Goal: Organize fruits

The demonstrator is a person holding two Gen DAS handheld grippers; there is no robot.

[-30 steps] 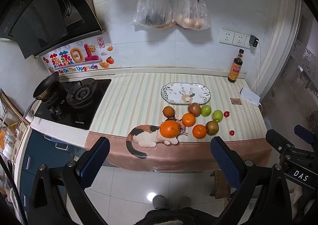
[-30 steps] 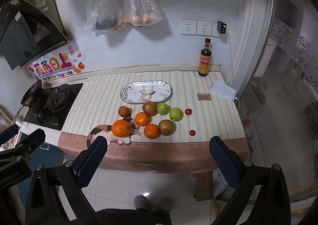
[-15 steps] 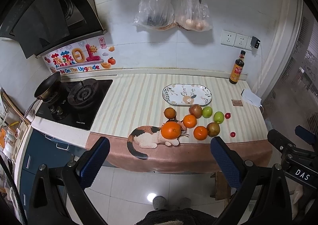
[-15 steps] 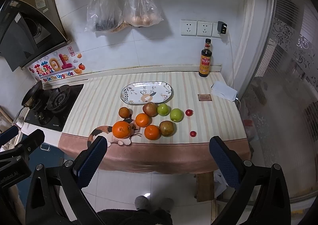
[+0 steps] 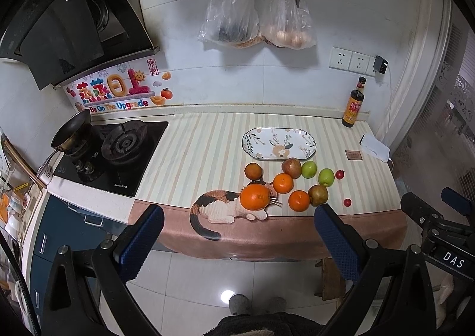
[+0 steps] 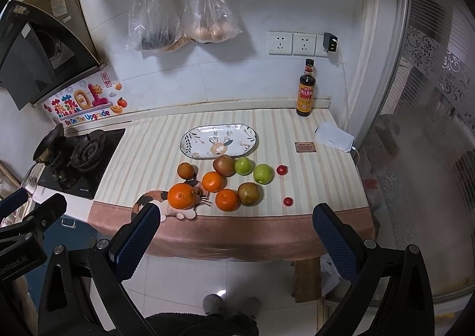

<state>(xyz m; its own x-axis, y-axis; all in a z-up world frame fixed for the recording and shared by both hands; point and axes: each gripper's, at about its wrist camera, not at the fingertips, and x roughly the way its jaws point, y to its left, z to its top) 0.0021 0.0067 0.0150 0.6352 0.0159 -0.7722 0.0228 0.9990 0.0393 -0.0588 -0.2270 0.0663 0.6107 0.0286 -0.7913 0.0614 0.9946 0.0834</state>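
Fruits (image 6: 226, 180) before plate (image 6: 218, 140); bottle (image 6: 306, 89) behind, right.

Both wrist cameras are looking forward and down from well back off the counter (image 5: 207, 152), over the floor. The left view is sitting further left, taking in more stove (image 5: 112, 152); both are sharing the plate (image 6: 218, 141) at frame centre.

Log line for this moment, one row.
stage: pre-grasp | left gripper: open, empty | right gripper: open, empty | fruits: on counter | plate: empty
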